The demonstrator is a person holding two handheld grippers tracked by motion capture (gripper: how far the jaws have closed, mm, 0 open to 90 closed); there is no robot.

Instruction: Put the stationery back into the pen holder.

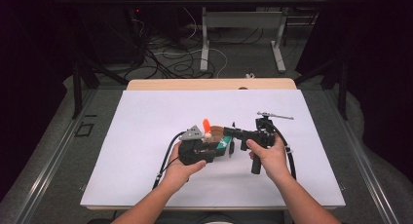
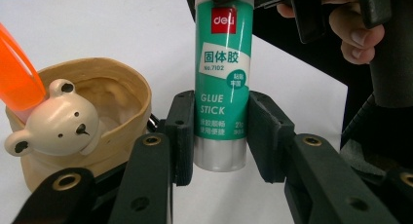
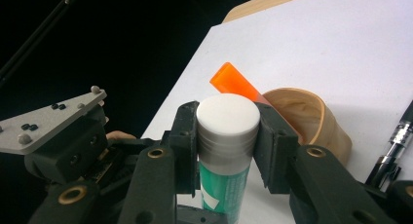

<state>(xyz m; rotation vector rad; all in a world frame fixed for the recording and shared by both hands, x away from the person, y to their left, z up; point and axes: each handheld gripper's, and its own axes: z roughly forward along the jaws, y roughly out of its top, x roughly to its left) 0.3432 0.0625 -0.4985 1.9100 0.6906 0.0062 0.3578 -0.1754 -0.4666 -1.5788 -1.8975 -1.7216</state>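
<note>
A green and white glue stick point(image 2: 223, 63) stands upright over the white mat. My left gripper point(image 2: 221, 131) is shut on its lower body, one pad pressed to each side. My right gripper point(image 3: 227, 136) is shut on the stick's white cap point(image 3: 227, 117), gripping it from both sides. In the high view both grippers meet at the mat's middle: the left gripper point(image 1: 219, 149) reaches in from the left, the right gripper point(image 1: 230, 135) from the right, with the glue stick point(image 1: 223, 144) between them. A hand holds each gripper.
A tan cup with a bear's head point(image 2: 73, 131) stands just left of the stick, with an orange piece point(image 2: 19, 78) leaning in it. A metal-tipped pen point(image 3: 392, 153) lies beside the cup. The white mat point(image 1: 146, 117) covers the wooden table point(image 1: 209, 84); cables lie on the floor beyond.
</note>
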